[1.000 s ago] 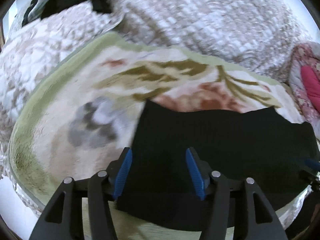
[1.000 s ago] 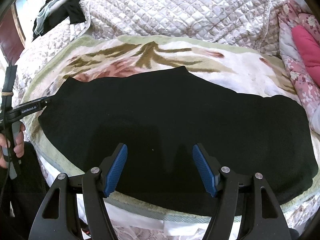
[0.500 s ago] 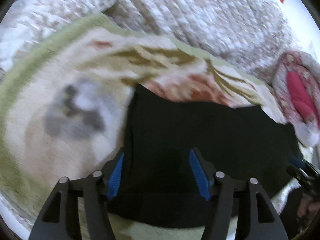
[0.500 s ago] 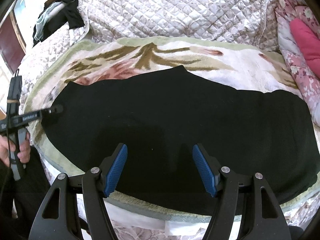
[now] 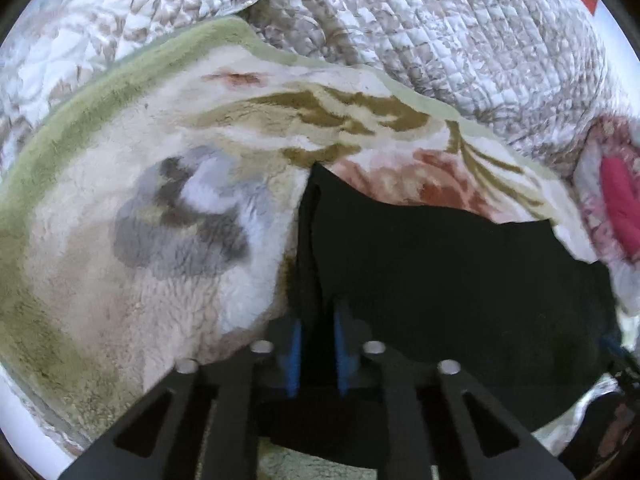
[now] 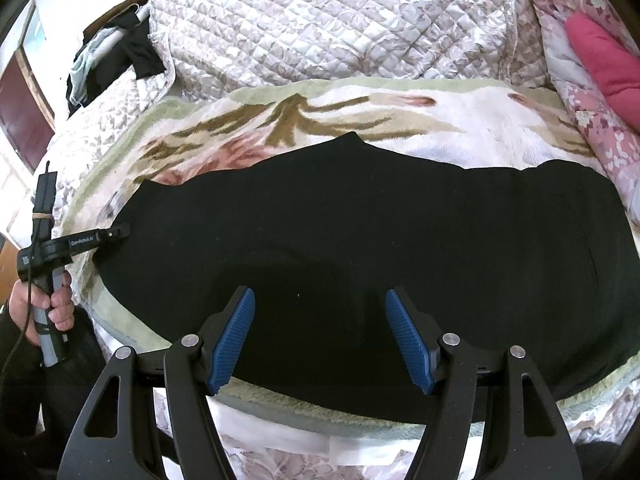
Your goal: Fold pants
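Black pants (image 6: 360,248) lie flat across a floral fleece blanket (image 6: 460,136) on the bed. In the left wrist view my left gripper (image 5: 316,332) is shut on the left end of the pants (image 5: 440,272), the cloth bunched between the blue pads. It also shows in the right wrist view (image 6: 116,234), at the pants' left edge. My right gripper (image 6: 320,332) is open and empty over the near edge of the pants, at their middle.
A quilted bedspread (image 6: 340,28) rises behind the blanket. Pink floral pillows (image 6: 600,64) lie at the right. Dark clothes (image 6: 116,60) hang at the far left. The bed's near edge runs just below the pants.
My left gripper has closed on the left end of the pants, which now bunch up between its pads. My right gripper has stayed open and nearly still.
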`<state>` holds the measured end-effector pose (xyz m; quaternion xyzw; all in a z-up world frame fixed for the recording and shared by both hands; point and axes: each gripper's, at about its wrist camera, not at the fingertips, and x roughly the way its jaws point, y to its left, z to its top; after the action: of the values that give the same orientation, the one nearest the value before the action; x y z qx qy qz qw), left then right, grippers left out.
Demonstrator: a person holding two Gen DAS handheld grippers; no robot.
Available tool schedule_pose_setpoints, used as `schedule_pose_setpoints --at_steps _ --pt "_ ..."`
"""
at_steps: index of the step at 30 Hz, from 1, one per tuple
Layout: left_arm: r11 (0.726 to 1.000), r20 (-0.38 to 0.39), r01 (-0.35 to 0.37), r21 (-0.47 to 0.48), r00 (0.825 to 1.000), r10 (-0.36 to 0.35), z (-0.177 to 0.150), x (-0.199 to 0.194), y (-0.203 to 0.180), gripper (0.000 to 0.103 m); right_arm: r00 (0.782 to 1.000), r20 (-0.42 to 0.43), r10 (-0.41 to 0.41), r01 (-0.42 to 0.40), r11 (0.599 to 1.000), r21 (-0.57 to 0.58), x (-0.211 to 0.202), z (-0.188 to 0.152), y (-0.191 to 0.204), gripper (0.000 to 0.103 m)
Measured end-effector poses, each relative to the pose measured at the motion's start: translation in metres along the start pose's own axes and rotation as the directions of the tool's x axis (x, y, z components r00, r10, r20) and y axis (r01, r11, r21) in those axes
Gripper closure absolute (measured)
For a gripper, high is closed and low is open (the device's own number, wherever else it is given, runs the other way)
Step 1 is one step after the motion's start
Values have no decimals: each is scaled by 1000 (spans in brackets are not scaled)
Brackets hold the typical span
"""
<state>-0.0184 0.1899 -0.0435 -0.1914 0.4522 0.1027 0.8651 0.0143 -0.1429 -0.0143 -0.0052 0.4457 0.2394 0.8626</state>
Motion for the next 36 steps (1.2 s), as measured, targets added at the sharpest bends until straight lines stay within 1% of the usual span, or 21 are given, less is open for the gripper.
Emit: schedule_pose_setpoints --at_steps 1,3,4,8,11,14,19,23,25,28,29,30,32,33,34,36 --pt "1000 -6 9 -4 1000 -9 0 0 1 98 1000 4 3 -3 1000 -1 -1 0 0 35" --pt "1000 -4 -2 26 1000 2 0 -2 -5 98 1000 14 5 -5 1000 1 -5 0 -1 35" --pt "999 -1 9 33 1000 -9 0 -6 -9 98 1000 19 5 -6 1000 4 -6 0 -3 35" --pt "996 25 81 44 996 -82 5 -23 -29 98 999 37 5 -6 999 33 -10 0 -12 35" --pt "987 37 147 59 988 -150 11 -34 -51 98 999 48 8 -10 999 52 -13 -1 -19 35" --pt "972 31 217 90 975 -221 16 -39 -83 98 998 62 7 -12 997 72 -18 -3 -27 35" --pt "937 -25 313 158 949 -313 13 -28 -148 98 997 77 -3 -5 994 111 -26 -8 -44 35" --pt "898 -92 392 200 920 -381 0 -10 -197 98 996 82 -22 11 990 140 -33 -12 -59 35" --pt "886 -141 413 210 910 -391 -11 5 -215 98 996 80 -34 21 987 159 -35 -15 -67 35" --pt "880 -219 421 219 900 -376 -26 34 -230 98 997 73 -41 27 983 184 -36 -16 -76 35" --pt "881 -233 419 219 899 -370 -29 38 -231 98 997 71 -41 27 981 191 -36 -17 -78 35" --pt "880 -235 426 211 896 -378 -29 38 -229 97 997 71 -39 25 981 194 -37 -17 -79 35" --pt "865 -226 463 196 879 -419 -27 28 -226 92 997 73 -35 20 981 194 -37 -16 -79 35" --pt "853 -217 484 195 869 -444 -25 20 -224 89 997 75 -26 12 982 189 -36 -14 -77 35" --pt "844 -199 500 197 863 -464 -22 11 -221 82 997 75 -16 2 983 184 -36 -14 -75 35" --pt "840 -138 504 202 863 -485 -15 -9 -210 74 997 69 19 -31 985 172 -33 -11 -69 35"
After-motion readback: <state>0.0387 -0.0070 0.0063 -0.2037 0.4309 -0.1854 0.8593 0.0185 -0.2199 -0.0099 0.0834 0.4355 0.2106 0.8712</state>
